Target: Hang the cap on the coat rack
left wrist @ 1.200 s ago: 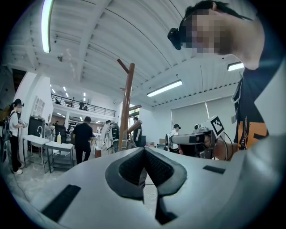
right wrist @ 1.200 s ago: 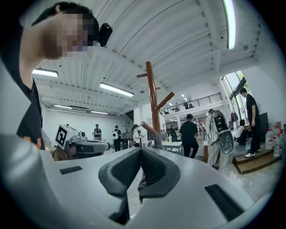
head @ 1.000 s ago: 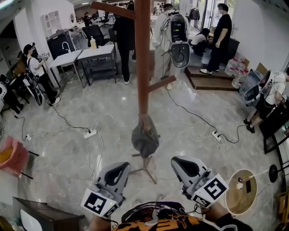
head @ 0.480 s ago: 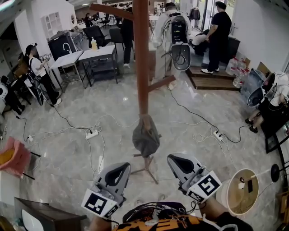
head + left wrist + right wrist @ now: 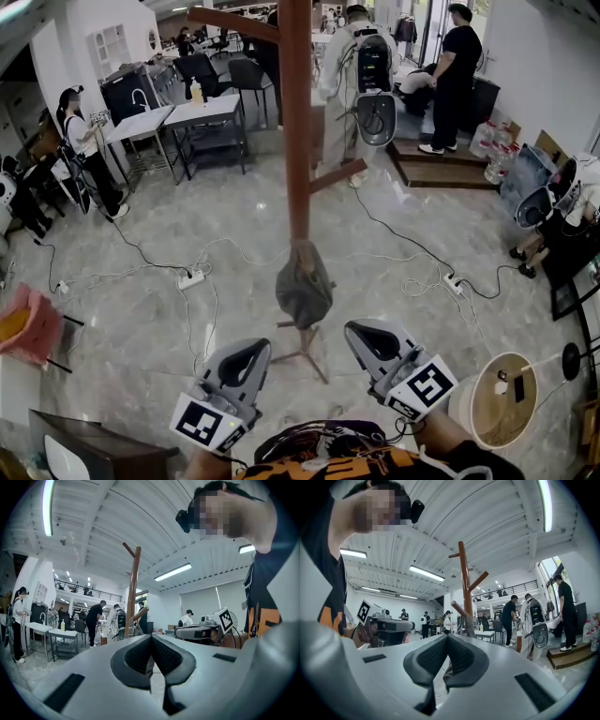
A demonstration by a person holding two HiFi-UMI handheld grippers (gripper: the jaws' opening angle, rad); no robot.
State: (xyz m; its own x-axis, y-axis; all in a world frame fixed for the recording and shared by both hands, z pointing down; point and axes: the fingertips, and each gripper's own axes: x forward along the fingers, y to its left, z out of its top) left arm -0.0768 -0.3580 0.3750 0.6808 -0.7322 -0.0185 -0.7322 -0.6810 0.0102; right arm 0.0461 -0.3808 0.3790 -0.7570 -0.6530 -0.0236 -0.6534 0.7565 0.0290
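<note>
The cap (image 5: 303, 291) is dark grey. It hangs on a low peg of the coat rack (image 5: 296, 141), on the side that faces the person. It droops down along the brown pole, above the rack's thin feet. The rack stands on the shiny grey floor (image 5: 141, 309), about in the middle of it. Higher up, one peg sticks out to the right and one near the top sticks out to the left. Both of those pegs are bare.

The left tool (image 5: 249, 347) and the right tool (image 5: 360, 330) are low, close to the person's body. They sit side by side, with a gap between them. Both point toward the rack, and neither one touches the cap or the pole.

In the left gripper view, the two dark pads of the left tool are pressed together at the tips, with nothing between them. The right gripper view shows the same for the right tool: pads together, nothing held. Each tool has a cube with a black and white square on it.

White cables (image 5: 234, 251) and a power strip (image 5: 188, 277) lie on the floor to the left of the rack. A grey surface (image 5: 202, 105) with a bottle (image 5: 193, 90) on it stands near the far left corner. Some people stand or sit at the far edge and the sides.
</note>
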